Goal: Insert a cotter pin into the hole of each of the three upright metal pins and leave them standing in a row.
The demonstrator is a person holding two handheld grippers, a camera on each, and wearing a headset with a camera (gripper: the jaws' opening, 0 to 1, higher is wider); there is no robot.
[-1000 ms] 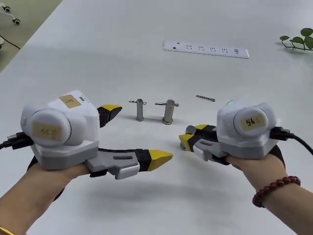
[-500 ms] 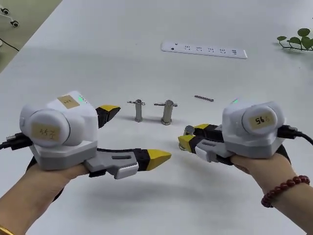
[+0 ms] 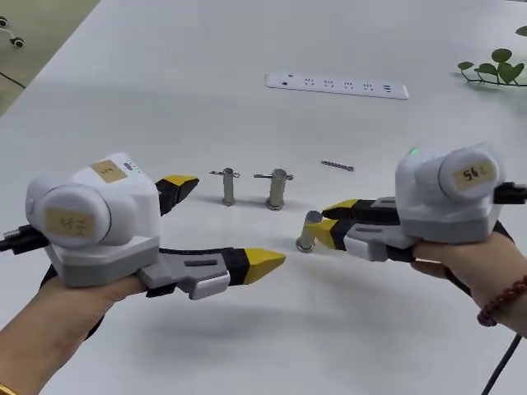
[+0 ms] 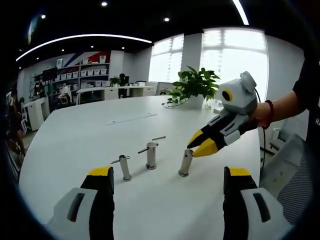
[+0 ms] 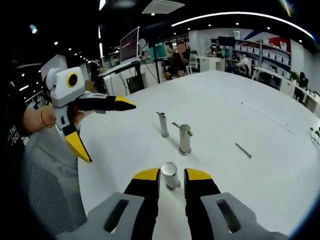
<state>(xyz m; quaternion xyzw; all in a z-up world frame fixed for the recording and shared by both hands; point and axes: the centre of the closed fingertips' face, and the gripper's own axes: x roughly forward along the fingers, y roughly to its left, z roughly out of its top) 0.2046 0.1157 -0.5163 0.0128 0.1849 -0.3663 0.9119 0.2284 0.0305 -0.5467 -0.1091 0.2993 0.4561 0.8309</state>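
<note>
Reading left hand-held gripper (image 3: 228,221) as idle: spread wide, clamped on nothing, low over white table (image 3: 247,329). Got short upright silver metal pin (image 3: 309,231), hole bare, standing right at tips of right hand-held gripper (image 3: 328,224). Narrow gap there, looks unclamped. Further ahead of those tips: two fitted upright pins (image 3: 228,186) (image 3: 277,188) side by side, cotters through. Ahead and to the right: thin grey loose cotter pin (image 3: 338,166) lying flat.

Risks, judged:
- Knocking bare pin over on backing off, with tips that close.
- Fumbling loose cotter: thin, flat, likely to skate.
- Tipping pin during insertion unless braced with left.
- Ending out of row, since set nearer than the other two.
</note>
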